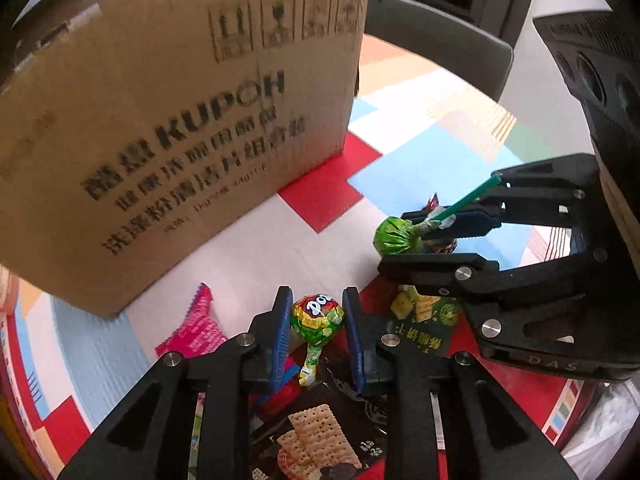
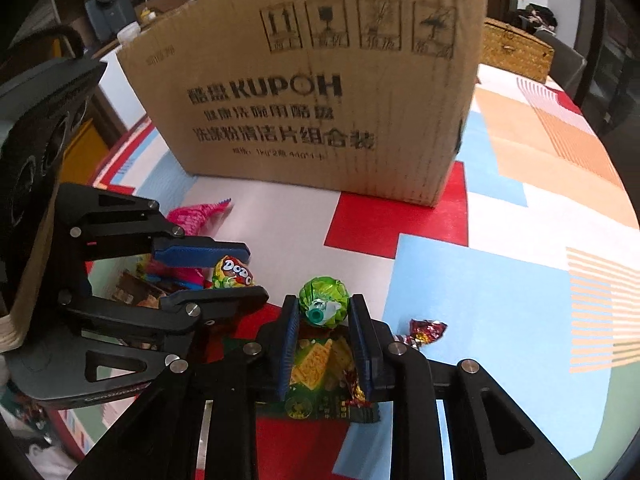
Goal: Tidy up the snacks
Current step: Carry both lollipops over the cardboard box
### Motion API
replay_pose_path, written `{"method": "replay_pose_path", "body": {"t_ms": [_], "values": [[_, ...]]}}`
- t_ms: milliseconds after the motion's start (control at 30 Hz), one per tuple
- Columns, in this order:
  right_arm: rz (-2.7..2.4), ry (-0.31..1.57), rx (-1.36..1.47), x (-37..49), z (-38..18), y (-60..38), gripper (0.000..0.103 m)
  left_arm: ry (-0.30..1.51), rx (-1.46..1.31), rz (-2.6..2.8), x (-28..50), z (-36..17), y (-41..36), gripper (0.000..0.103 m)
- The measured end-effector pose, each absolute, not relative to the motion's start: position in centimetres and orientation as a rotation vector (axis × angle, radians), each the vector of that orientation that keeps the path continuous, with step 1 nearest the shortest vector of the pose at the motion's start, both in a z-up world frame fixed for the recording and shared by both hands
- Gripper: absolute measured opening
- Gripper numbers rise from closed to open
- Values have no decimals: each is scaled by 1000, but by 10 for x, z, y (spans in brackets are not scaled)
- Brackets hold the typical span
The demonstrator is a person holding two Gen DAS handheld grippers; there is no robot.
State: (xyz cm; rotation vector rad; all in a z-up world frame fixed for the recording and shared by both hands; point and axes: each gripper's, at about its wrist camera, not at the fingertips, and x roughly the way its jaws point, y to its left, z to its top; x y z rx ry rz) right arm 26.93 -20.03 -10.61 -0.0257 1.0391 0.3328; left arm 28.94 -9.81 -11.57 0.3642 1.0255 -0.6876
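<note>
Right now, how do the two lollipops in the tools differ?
The left tool holds the Dodo lollipop, whose wrapper is printed in red, white and yellow-green; the right tool holds the plain green lollipop, in crinkled foil with no lettering. The plain green lollipop's green stick stands bare; the Dodo lollipop's stick is sheathed in wrapper. Both are clamped at the head between blue pads, in front of the cardboard box.

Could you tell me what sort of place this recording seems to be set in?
Probably a home, perhaps a dining area: a table under a colourful patchwork tablecloth, a grey upholstered chair beside it, a woven basket at the far edge, and a reused cardboard box.
</note>
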Motion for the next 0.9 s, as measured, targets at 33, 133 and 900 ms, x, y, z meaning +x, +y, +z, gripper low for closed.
{"method": "replay_pose_path", "body": {"t_ms": [33,133,900], "values": [[328,1030,-27,267,-101,-201,27,1014,361,-682,288,-112,-97,26],[317,1000,-29,267,-90,-199,27,968,345,-665,283,-98,-90,26],[275,715,34,233,14,-194,27,633,205,-501,243,30,-56,26]]}}
